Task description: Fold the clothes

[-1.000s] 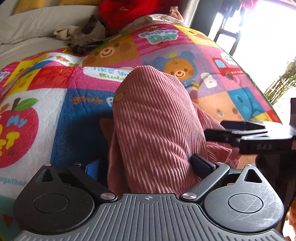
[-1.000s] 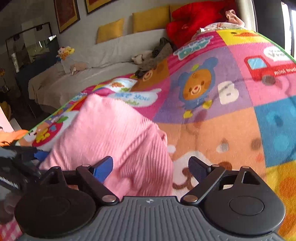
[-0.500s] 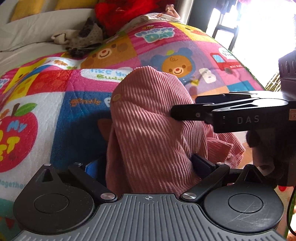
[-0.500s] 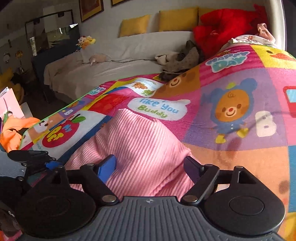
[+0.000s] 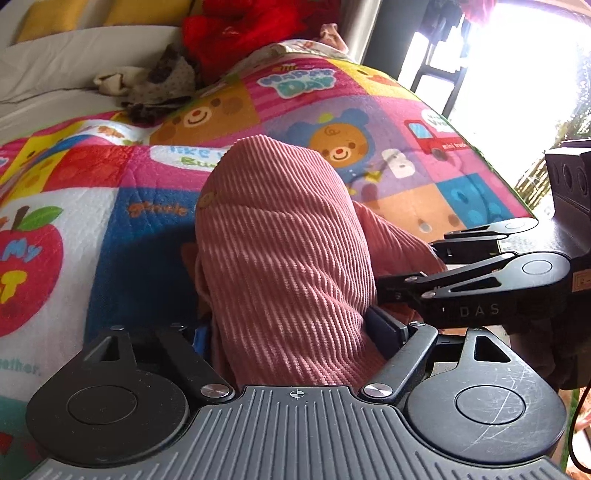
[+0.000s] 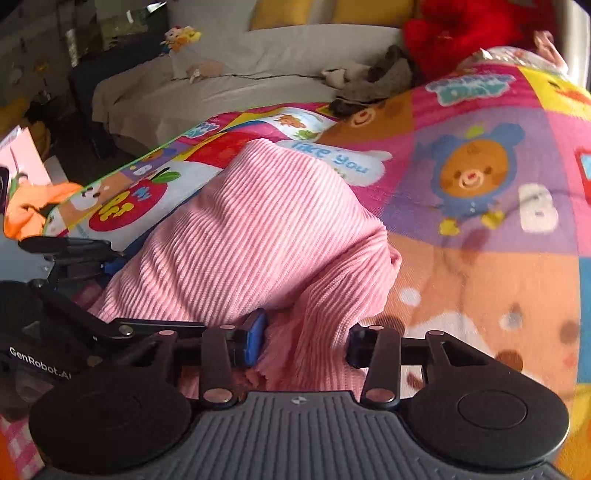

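A pink ribbed garment (image 5: 280, 240) lies bunched in a hump on the colourful play mat (image 5: 369, 103). My left gripper (image 5: 291, 328) straddles its near end; the jaws are closing, still wide, with cloth filling the gap between them. My right gripper (image 6: 304, 339) is closing on a hanging fold of the same pink garment (image 6: 258, 221), and both pads touch the cloth. In the left wrist view the right gripper (image 5: 406, 269) comes in from the right at the garment's side. The left gripper (image 6: 74, 258) shows at the left edge of the right wrist view.
A grey sofa (image 6: 236, 74) with yellow cushions runs along the back. A red plush (image 5: 240, 29) and a heap of grey-brown clothes (image 5: 155, 85) lie at the mat's far edge. Orange cloth (image 6: 33, 206) lies beyond the mat's left edge. A bright window (image 5: 517, 74) stands to the right.
My right gripper slid in over the garment's side, rolled, and its jaws narrowed from wide apart onto a fold. My left gripper stayed put, jaws drawn in slightly.
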